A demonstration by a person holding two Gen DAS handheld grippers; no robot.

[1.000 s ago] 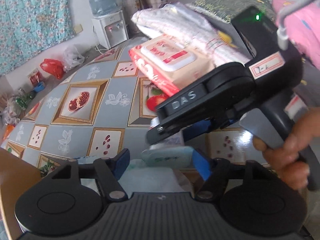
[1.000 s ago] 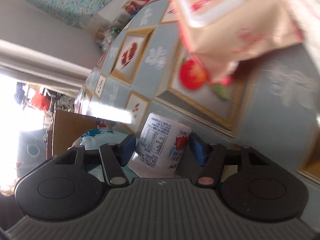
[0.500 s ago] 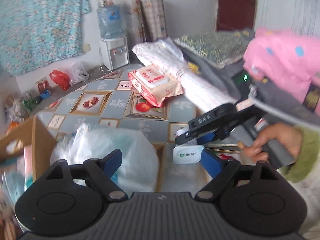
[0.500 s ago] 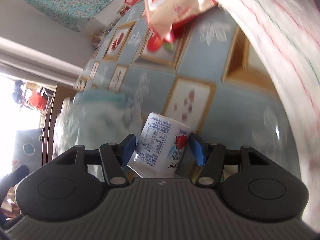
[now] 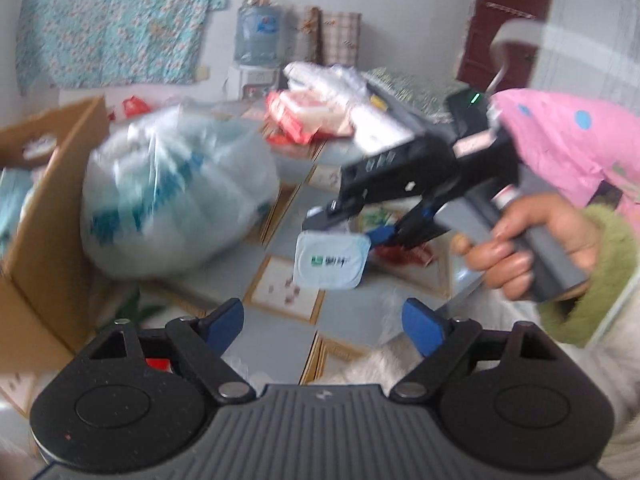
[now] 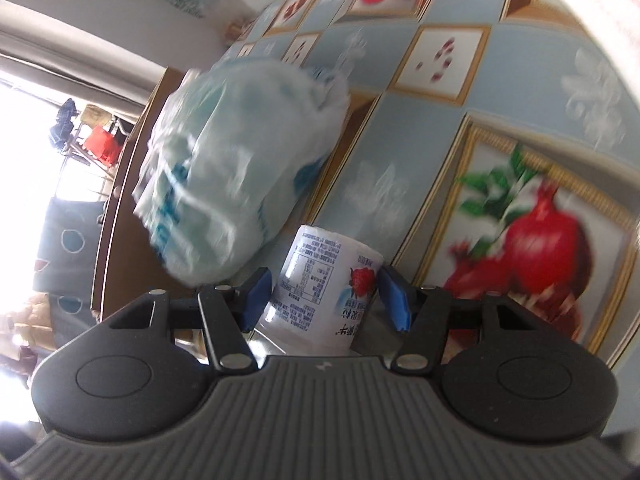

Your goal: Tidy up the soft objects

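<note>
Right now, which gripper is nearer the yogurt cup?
Right. The right gripper has the yogurt cup clamped between its blue pads. The left gripper is open and empty, apart from the cup, which hangs beyond its fingertips.

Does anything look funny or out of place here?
Yes. The right gripper is shut on a yogurt cup, a hard thing among soft ones like the plastic-wrapped bundle. Nothing looks spilled or broken.

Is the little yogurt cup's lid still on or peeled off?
On. The yogurt cup in the right gripper shows a flat, unbroken foil lid facing the left camera.
</note>
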